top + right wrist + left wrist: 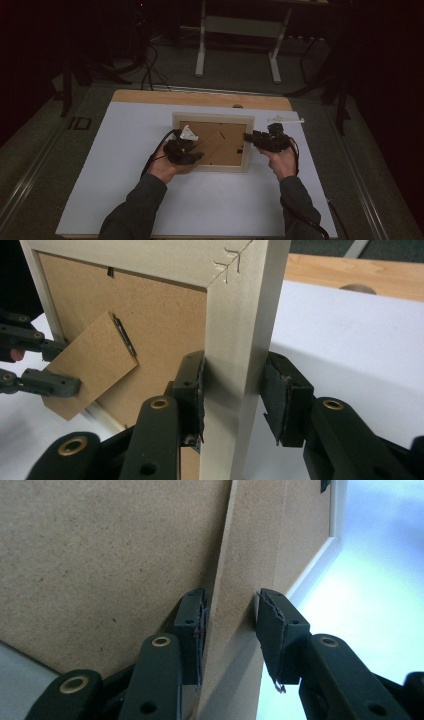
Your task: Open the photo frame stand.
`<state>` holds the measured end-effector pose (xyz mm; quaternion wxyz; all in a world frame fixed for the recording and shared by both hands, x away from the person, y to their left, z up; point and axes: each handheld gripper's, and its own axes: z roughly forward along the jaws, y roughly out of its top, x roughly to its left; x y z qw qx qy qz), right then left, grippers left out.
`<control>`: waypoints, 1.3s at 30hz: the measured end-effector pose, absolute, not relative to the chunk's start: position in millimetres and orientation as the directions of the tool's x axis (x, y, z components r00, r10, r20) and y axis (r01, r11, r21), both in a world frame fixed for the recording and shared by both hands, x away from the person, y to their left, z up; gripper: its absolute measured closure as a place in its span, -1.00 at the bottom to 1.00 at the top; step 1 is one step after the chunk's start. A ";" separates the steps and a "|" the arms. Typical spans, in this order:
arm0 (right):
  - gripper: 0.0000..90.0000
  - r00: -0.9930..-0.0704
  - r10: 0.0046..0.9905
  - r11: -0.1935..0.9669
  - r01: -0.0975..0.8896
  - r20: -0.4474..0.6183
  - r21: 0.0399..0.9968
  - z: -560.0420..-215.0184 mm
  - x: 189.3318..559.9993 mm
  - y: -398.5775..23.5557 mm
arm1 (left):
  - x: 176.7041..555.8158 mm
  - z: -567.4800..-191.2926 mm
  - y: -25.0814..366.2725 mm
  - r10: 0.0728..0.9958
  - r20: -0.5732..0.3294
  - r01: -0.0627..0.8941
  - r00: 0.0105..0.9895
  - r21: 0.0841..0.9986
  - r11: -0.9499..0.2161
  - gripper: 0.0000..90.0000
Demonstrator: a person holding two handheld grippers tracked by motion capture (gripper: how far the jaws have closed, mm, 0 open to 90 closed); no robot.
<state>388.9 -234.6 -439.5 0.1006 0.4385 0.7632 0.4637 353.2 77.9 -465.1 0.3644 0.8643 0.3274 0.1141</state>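
Observation:
A pale wooden picture frame [212,120] lies face down on the white mat, its brown backing board [227,132] upward. My left gripper [197,150] reaches in over the frame's lower left part. Its jaws [230,625] are shut on the brown fold-out stand flap [245,555], with a pad against each side. The flap [85,370] stands out from the backing on a small metal hinge, with the left gripper [70,366] on its free end. My right gripper [248,137] is shut on the frame's right rail [240,315], which sits between its two pads [232,385].
The white mat [150,200] covers a wooden tabletop [200,97] whose far edge shows bare. A small pale clear object [285,120] lies just beyond the right gripper. The white legs of another table [200,50] stand on the floor behind.

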 end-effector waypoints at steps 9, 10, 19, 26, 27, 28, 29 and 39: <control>0.39 -0.615 0.763 0.209 0.524 0.197 0.826 -436.4 382.5 -232.8 | 355.9 -463.4 76.8 0.663 -0.011 0.479 0.749 0.700 -0.530 0.48; 0.39 -0.616 0.764 0.210 0.519 0.192 0.828 -436.2 382.0 -232.4 | 356.3 -463.4 76.6 0.665 -0.003 0.476 0.747 0.701 -0.531 0.48; 0.39 -0.628 0.768 0.243 0.464 0.123 0.851 -434.1 376.8 -226.7 | 361.7 -462.7 75.7 0.689 0.058 0.465 0.722 0.696 -0.546 0.44; 0.39 -0.640 0.765 0.279 0.431 0.072 0.858 -432.1 373.1 -221.3 | 363.8 -463.2 78.2 0.699 0.061 0.475 0.713 0.692 -0.544 0.43; 0.39 -0.641 0.764 0.280 0.430 0.072 0.859 -432.2 372.8 -221.0 | 364.1 -463.2 78.5 0.701 0.062 0.476 0.711 0.692 -0.543 0.42; 0.39 -0.642 0.764 0.279 0.428 0.072 0.859 -432.1 372.4 -220.7 | 364.7 -463.3 78.9 0.702 0.062 0.477 0.709 0.691 -0.543 0.42; 0.39 -0.642 0.763 0.281 0.425 0.068 0.860 -432.1 372.0 -220.2 | 365.4 -463.8 79.2 0.707 0.059 0.481 0.705 0.692 -0.538 0.42; 0.39 -0.645 0.763 0.302 0.409 0.039 0.861 -431.5 369.6 -215.4 | 367.5 -464.7 80.4 0.717 0.073 0.485 0.693 0.689 -0.539 0.40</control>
